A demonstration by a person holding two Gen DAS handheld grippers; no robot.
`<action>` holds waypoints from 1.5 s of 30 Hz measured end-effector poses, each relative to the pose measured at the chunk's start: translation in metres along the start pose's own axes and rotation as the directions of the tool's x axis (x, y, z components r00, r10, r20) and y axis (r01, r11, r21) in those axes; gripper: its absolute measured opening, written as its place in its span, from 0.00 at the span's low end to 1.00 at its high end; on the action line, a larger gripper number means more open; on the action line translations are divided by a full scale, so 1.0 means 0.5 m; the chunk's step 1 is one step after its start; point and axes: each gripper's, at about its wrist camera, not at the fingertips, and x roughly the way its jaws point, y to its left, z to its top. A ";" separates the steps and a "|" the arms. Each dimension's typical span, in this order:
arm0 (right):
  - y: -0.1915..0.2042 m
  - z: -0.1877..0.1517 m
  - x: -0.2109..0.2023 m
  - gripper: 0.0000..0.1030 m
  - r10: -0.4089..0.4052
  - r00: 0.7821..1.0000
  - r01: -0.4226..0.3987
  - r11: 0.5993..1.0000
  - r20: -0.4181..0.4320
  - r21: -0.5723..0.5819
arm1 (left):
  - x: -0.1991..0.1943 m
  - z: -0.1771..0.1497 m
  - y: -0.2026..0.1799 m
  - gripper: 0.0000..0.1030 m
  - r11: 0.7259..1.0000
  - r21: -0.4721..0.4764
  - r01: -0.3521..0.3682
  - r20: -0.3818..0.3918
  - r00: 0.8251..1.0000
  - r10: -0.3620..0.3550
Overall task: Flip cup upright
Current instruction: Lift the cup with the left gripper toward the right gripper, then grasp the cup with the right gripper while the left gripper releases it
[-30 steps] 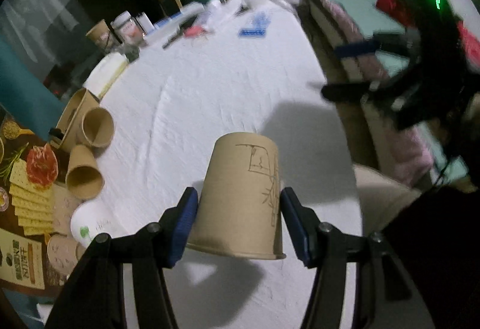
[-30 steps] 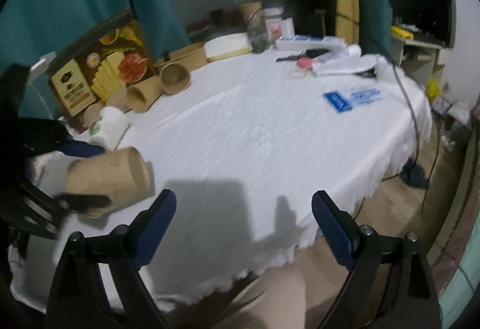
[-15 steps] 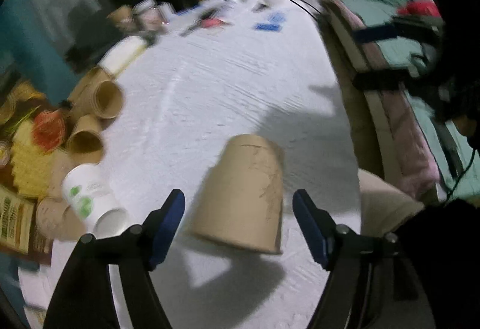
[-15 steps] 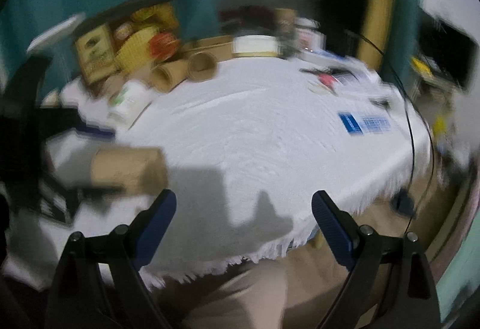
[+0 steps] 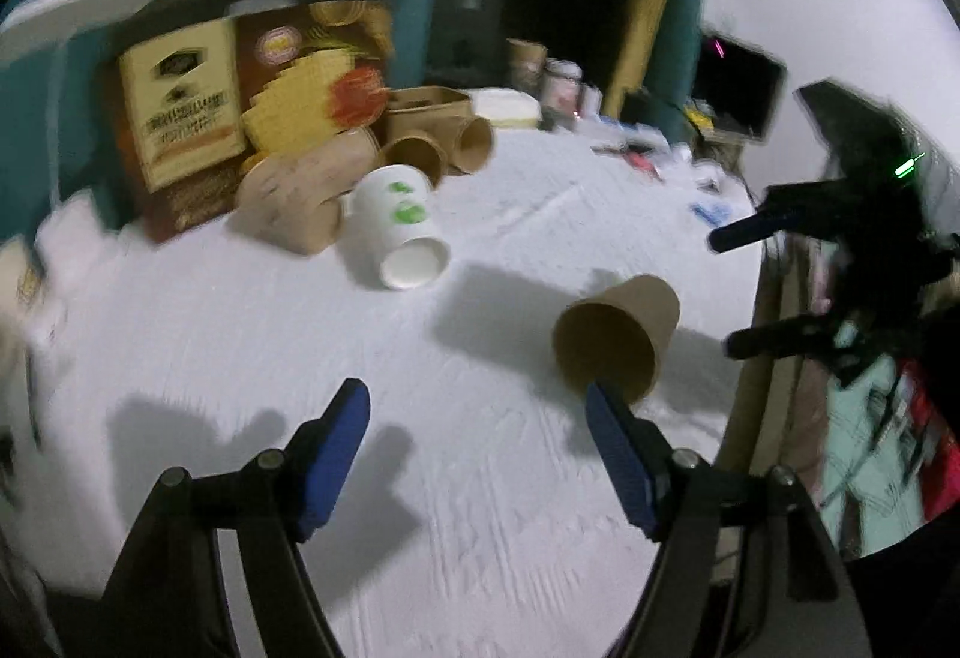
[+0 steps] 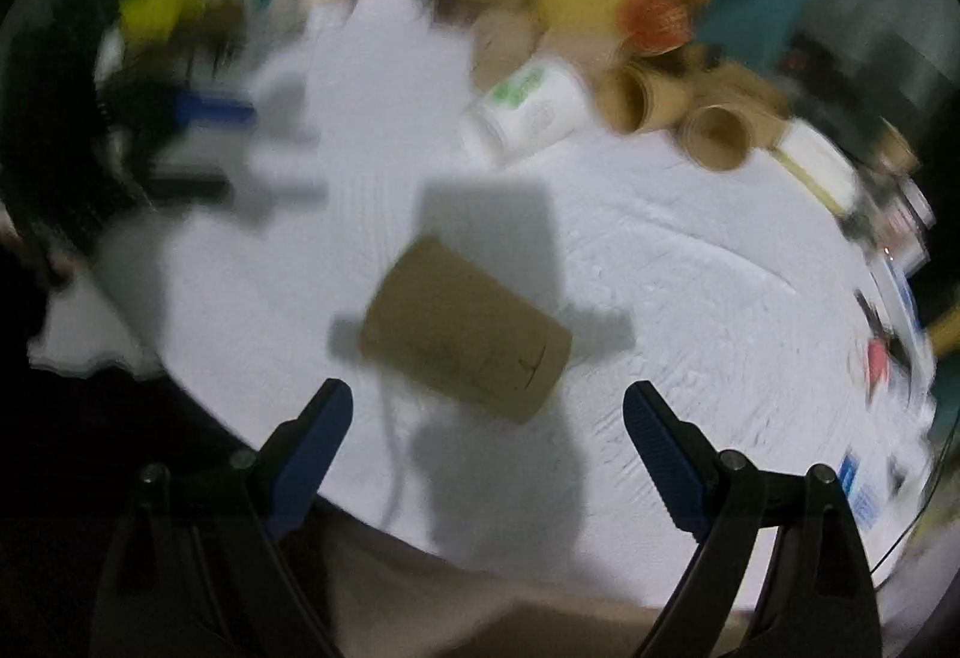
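A plain brown paper cup (image 5: 618,337), a tapered cone with a rolled rim, lies on its side on the white, wrinkled cloth covering the round worktop (image 5: 480,508). In the left wrist view its open mouth faces the camera and sits at about 2 o'clock from the left hand-held gripper (image 5: 477,451). That gripper's blue ribbed pads are spread wide with nothing between them; the right pad's tip overlaps the cup's rim in the view, and contact cannot be told.

In the right wrist view the same cup (image 6: 465,328) lies slanted, with thin dark pen lines on its matte wall, at 12 o'clock just ahead of the right hand-held gripper (image 6: 489,439). This gripper is also spread wide and empty.

Farther back, at about 11 o'clock, a white paper cup with green marks (image 5: 405,232) lies tipped over. Beyond it several brown paper cups (image 5: 438,151) lie on their sides beside a printed cardboard cracker box (image 5: 186,118). Both views are motion-blurred.
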 end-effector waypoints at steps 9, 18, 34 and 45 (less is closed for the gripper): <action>0.087 0.065 0.074 0.88 -0.190 0.964 0.052 0.821 -0.186 -0.568 | -0.010 -0.056 0.035 0.72 0.989 -0.138 0.050 0.017 0.999 -0.048; 0.128 0.108 0.142 0.88 -0.217 0.926 -0.050 0.741 -0.309 -0.670 | -0.009 -0.093 0.041 0.72 0.988 -0.137 0.070 0.010 0.998 -0.069; 0.107 0.118 0.179 0.59 -0.232 0.915 -0.071 0.712 -0.330 -0.698 | 0.007 -0.108 0.060 0.72 0.981 -0.181 0.070 -0.011 0.997 -0.073; 0.029 0.132 0.145 0.59 -0.193 0.947 -0.011 0.778 -0.256 -0.628 | 0.043 -0.083 0.026 0.72 0.983 -0.161 0.083 -0.042 0.995 -0.091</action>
